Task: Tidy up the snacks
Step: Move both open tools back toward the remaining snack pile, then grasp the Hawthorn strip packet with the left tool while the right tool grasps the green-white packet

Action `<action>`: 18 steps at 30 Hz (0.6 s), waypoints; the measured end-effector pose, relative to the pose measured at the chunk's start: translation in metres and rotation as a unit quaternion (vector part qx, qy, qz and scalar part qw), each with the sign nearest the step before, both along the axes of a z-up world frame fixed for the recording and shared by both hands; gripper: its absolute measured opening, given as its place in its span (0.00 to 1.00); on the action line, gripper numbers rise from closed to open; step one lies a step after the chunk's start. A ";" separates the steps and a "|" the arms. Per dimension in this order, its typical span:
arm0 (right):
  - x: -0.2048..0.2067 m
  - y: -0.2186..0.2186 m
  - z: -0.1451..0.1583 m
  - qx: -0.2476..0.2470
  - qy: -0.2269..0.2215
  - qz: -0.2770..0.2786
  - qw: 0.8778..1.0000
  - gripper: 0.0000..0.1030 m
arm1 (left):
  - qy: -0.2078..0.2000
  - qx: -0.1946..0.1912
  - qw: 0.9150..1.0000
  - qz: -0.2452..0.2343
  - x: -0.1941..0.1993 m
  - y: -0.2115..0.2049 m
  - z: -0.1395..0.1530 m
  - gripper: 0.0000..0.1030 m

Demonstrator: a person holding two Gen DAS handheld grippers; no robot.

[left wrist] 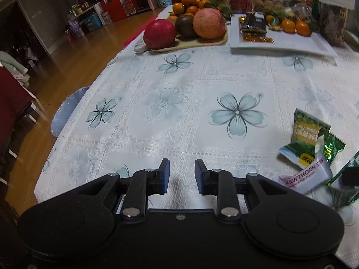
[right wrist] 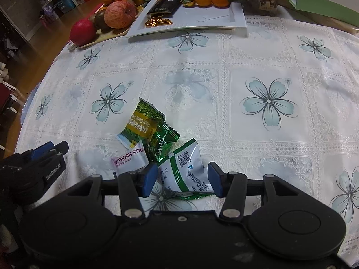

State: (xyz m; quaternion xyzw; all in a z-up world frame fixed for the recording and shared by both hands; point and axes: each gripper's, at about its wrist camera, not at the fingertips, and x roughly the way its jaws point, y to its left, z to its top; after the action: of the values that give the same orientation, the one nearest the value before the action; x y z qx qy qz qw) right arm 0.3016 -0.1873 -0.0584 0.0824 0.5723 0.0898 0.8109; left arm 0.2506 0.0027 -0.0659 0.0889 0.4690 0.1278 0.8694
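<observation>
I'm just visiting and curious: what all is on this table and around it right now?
Snack packets: four, green, white and pink, heaped on the near cloth.
White tray: one, far side, holding dark packets, gold sweets, tangerines.
Fruit plate: one, beige, left of tray, with apples and tangerines.
Tablecloth: one, white lace, blue flowers.
Left gripper: black, blue pads, open over bare cloth.
Right gripper: black, blue pads, open around the white-green packet.

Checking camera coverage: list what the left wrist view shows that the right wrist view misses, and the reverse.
Left wrist only: the left gripper open over bare tablecloth.

Right wrist only: the white-and-green packet between the right gripper fingers, which do not press it.

Both: the hawthorn strip packet, the white tray and the red apple.
</observation>
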 end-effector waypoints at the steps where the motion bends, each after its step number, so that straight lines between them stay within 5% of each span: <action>1: 0.000 0.000 -0.001 -0.001 0.002 0.000 1.000 0.51 | 0.011 0.014 1.000 -0.006 0.001 -0.003 -0.006 0.36; 7: 0.003 -0.006 0.004 0.010 -0.001 -0.009 1.000 0.51 | 0.009 0.079 0.996 -0.027 -0.006 -0.012 -0.014 0.36; 18: 0.003 -0.019 0.013 0.039 0.003 -0.024 0.999 0.54 | 0.038 0.022 0.999 -0.001 -0.003 0.013 -0.010 0.36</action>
State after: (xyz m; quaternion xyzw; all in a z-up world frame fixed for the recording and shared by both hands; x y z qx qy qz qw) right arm 0.3050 -0.2067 -0.0452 0.1275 0.5686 0.0921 0.8074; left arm 0.2478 0.0153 -0.0762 0.1127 0.4991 0.1338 0.8487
